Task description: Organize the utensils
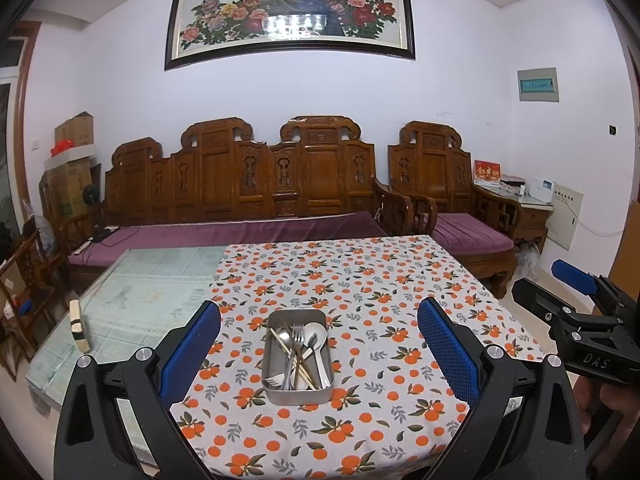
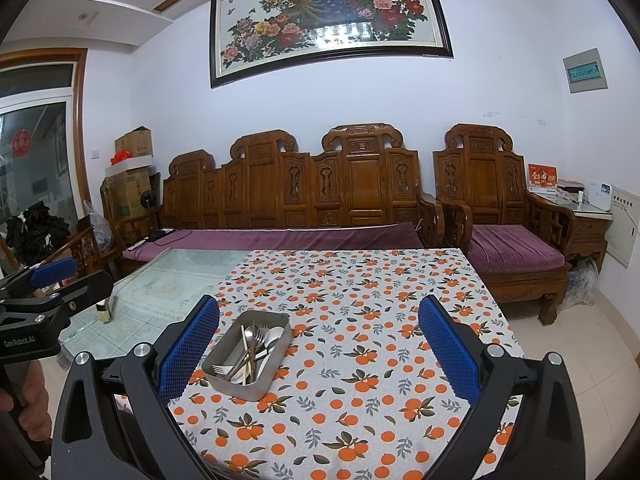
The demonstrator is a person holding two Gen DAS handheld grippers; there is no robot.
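Both grippers hang spread wide and empty above the table: the left gripper (image 1: 319,354) frames the metal tray (image 1: 298,394) between its blue pads (image 1: 448,350), while the right gripper (image 2: 319,354) sits further right, with the tray just inside its left pad. That rectangular steel tray rests on the orange-print tablecloth (image 2: 360,380) and holds a jumbled heap of forks (image 1: 295,334), spoons (image 1: 314,336) and what look like chopsticks (image 1: 308,372), overlapping so their count is unclear. Left of the cloth lies bare glass tabletop (image 1: 140,300) with a small block (image 1: 78,324) near its edge. Beyond stand a carved wooden bench (image 1: 240,176) with purple cushions and a peacock painting (image 1: 288,8)
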